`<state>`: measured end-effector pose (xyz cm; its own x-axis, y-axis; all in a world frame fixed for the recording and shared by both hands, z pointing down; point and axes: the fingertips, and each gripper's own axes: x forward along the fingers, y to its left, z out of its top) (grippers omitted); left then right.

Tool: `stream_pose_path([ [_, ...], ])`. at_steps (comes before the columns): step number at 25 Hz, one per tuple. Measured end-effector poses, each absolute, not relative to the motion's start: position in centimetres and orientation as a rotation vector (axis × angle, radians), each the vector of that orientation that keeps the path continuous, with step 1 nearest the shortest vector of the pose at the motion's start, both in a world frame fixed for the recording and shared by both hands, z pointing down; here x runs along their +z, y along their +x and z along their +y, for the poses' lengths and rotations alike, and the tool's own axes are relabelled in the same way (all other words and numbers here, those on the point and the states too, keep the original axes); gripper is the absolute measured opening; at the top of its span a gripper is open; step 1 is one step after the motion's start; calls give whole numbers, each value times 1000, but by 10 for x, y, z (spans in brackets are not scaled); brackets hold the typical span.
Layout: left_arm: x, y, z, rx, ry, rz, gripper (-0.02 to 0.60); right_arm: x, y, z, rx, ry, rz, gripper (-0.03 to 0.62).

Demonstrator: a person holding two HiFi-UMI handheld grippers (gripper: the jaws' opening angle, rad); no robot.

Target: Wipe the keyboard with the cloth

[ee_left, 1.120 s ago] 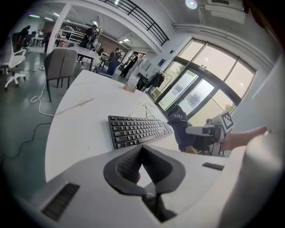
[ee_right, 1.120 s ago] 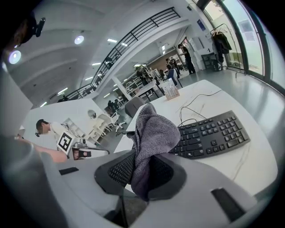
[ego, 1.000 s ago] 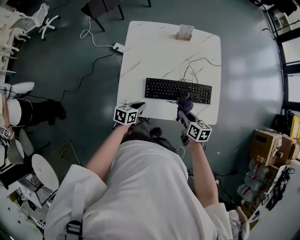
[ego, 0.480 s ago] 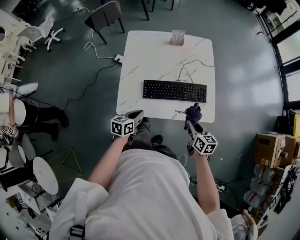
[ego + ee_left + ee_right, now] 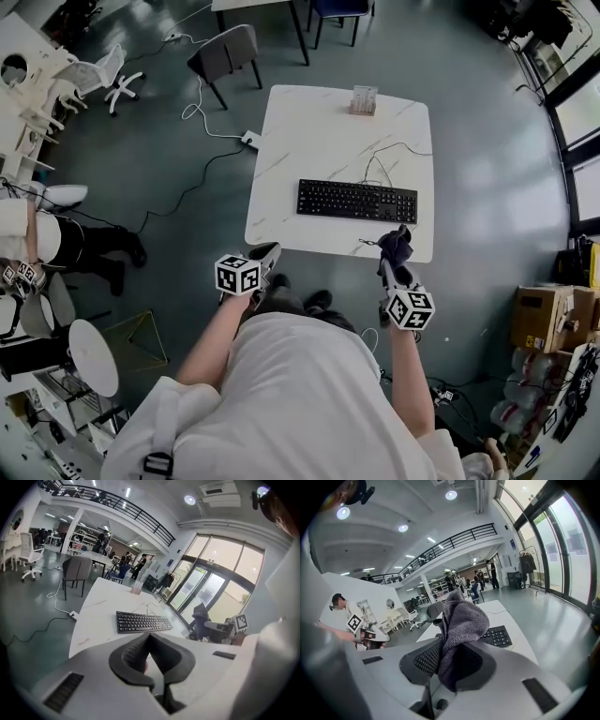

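Observation:
A black keyboard (image 5: 357,201) lies across the near half of the white marble table (image 5: 319,131); it also shows in the left gripper view (image 5: 140,621) and behind the cloth in the right gripper view (image 5: 500,635). My right gripper (image 5: 388,265) is shut on a dark grey cloth (image 5: 397,245), which bunches up out of the jaws (image 5: 458,620), just off the table's near edge. My left gripper (image 5: 269,252) hangs off the near left corner, its jaws (image 5: 149,637) shut with nothing between them.
A small card holder (image 5: 364,98) stands at the table's far edge. The keyboard's cable (image 5: 386,153) loops behind it. A grey chair (image 5: 225,52) and a power strip (image 5: 251,141) are left of the table, cardboard boxes (image 5: 542,314) at far right. A person (image 5: 56,239) stands at left.
Both grippers have drawn back from the table toward my body and risen. The right one carried the cloth away from the keyboard's front edge to beyond the table's near edge.

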<state>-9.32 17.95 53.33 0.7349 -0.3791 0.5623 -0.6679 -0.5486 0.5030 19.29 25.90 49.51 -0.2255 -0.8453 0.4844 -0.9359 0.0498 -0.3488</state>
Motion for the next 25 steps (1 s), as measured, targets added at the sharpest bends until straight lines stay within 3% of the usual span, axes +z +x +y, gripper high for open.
stream_pose_path([
  [25,491,-102,101,574,2381,-675,6,444,188,235,794,2088,-2041,89],
])
